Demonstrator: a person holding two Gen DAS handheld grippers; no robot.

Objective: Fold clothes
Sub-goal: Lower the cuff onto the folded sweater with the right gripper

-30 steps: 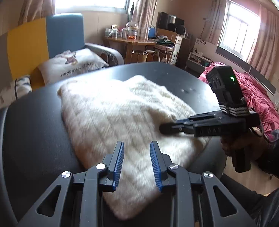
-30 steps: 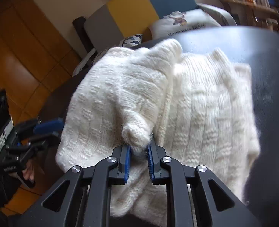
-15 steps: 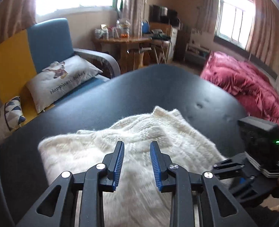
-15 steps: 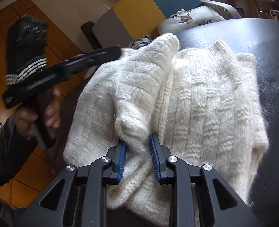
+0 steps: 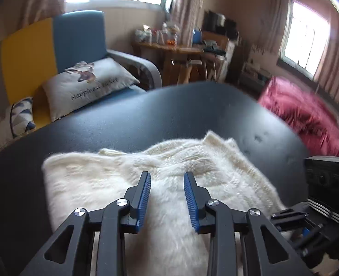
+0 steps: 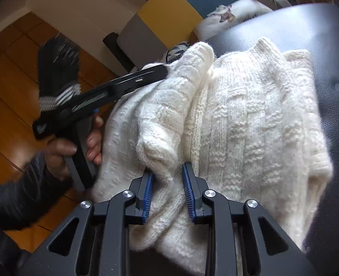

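The white knitted sweater (image 5: 160, 184) lies bundled on the black table (image 5: 146, 119), and in the left wrist view it sits straight ahead of and beneath the left gripper (image 5: 167, 195). That gripper's jaws are opening, blue pads apart, with knit showing under the gap but nothing pinched between them as far as this view tells. The bundle's long axis runs across the gripper's line, from its left side over to its right, where the right gripper (image 5: 307, 225) shows at the near right edge of the cloth.

In the right wrist view, the sweater (image 6: 250, 119) stretches away in front of the right gripper (image 6: 167, 184), its long axis roughly along the pointing line. A rolled fold, probably a sleeve (image 6: 169, 119), lies on top and ends just at the gap. The jaws here are opening too; the fold's tip sits between them, brushing the left pad, no longer squeezed. The left gripper (image 6: 100, 99), held in a hand (image 6: 77, 149), reaches in from the left onto the far part of that fold. Judging by this, the right gripper is nearer the fold's end, the left nearer its far part
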